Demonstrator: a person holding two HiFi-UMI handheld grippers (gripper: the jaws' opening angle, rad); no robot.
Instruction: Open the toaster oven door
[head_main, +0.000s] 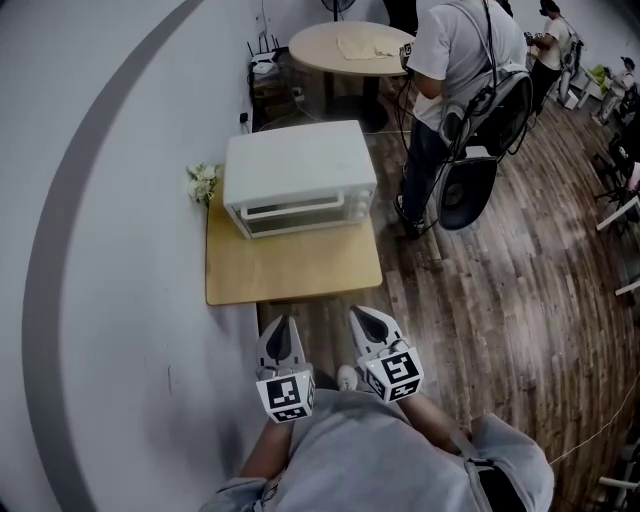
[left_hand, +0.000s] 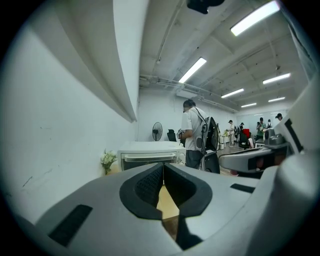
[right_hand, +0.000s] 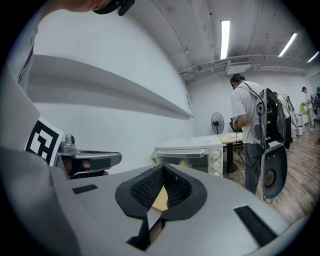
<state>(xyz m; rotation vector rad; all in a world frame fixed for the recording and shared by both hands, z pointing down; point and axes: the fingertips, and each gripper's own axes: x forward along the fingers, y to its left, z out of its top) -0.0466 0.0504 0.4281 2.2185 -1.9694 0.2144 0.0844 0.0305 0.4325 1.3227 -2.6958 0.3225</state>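
Note:
A white toaster oven (head_main: 298, 175) stands at the back of a small wooden table (head_main: 290, 270), its glass door shut and its handle (head_main: 296, 209) along the door's top edge. The oven also shows ahead in the left gripper view (left_hand: 149, 154) and the right gripper view (right_hand: 190, 155), with its knobs (right_hand: 216, 162) at the right. My left gripper (head_main: 281, 325) and right gripper (head_main: 364, 317) hang side by side short of the table's near edge, both shut and holding nothing. Both are well apart from the oven.
A white wall runs along the left. A small bunch of white flowers (head_main: 203, 182) sits beside the oven's left side. A person (head_main: 450, 90) stands to the right of the oven, next to a black fan (head_main: 466, 190). A round table (head_main: 350, 48) stands behind.

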